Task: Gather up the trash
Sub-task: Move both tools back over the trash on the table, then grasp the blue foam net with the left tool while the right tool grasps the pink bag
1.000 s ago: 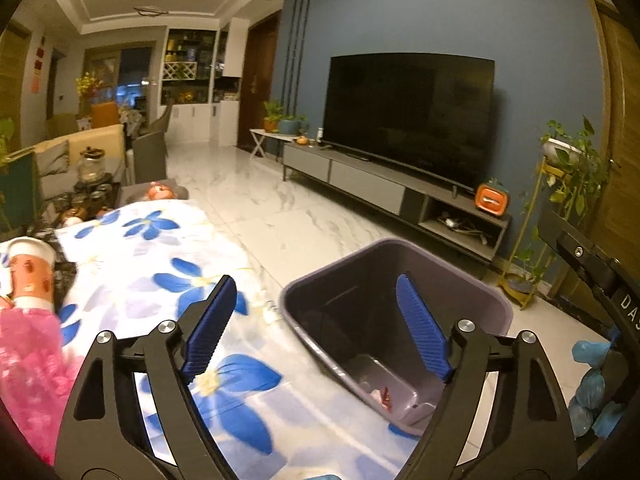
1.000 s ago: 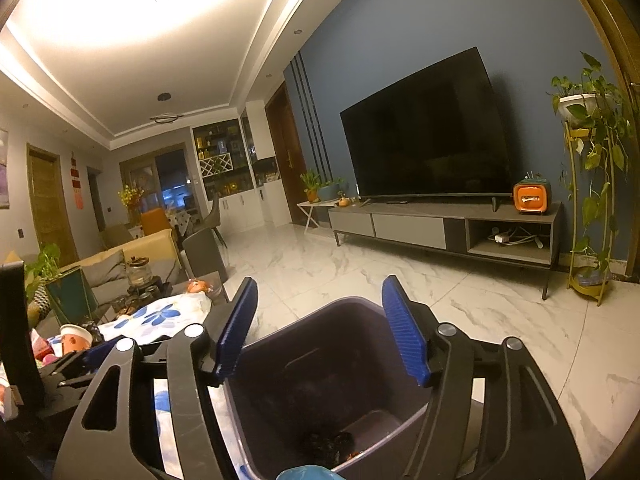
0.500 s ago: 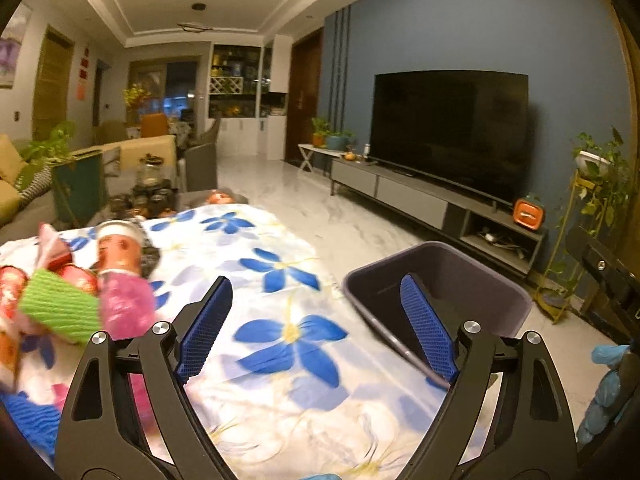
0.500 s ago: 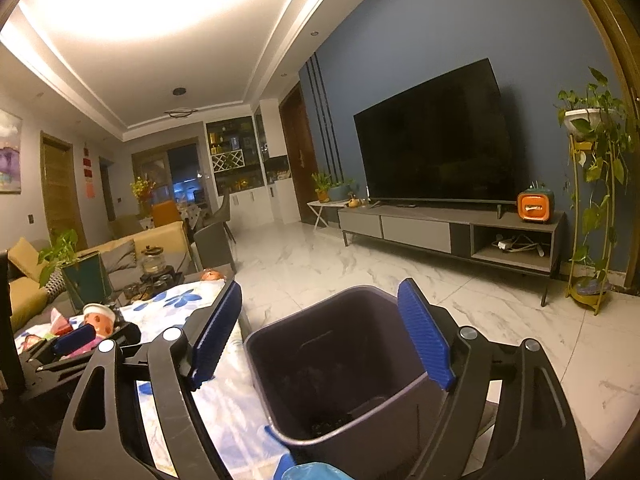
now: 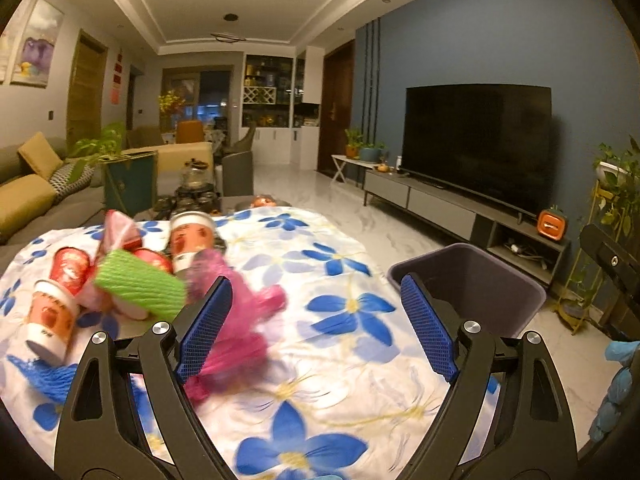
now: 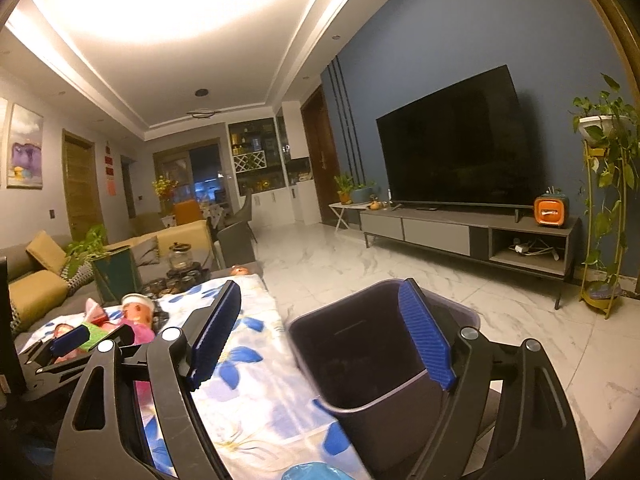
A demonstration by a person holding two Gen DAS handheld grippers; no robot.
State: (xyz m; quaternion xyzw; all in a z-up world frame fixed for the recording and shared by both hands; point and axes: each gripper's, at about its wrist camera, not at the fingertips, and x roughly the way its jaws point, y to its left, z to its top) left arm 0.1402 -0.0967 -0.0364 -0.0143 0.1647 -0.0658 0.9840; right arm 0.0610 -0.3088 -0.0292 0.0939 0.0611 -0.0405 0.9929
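Note:
Trash lies piled on the flowered tablecloth [image 5: 344, 320]: a green foam sleeve [image 5: 140, 290], a pink plastic bag [image 5: 236, 340], several paper cups [image 5: 52, 320] and a blue net [image 5: 36, 376]. My left gripper [image 5: 316, 324] hangs open over the cloth, just right of the pile, holding nothing. A dark grey bin [image 5: 472, 280] stands on the floor off the table's right edge. My right gripper [image 6: 320, 340] is open and empty above the bin [image 6: 360, 364]; in its view the left gripper [image 6: 72, 340] reaches toward the pile [image 6: 132, 320].
A TV [image 5: 476, 140] on a low cabinet [image 5: 460, 212] lines the blue wall. A plant stand [image 6: 604, 216] is at far right. A sofa [image 5: 28, 196] and jars [image 5: 192, 184] sit beyond the table. White marble floor [image 6: 360, 272] spreads between them.
Both views have swung left and away from the bin. The trash pile has come into the left gripper's reach, and the bin has slid to the right of its fingers. Both grippers stayed open.

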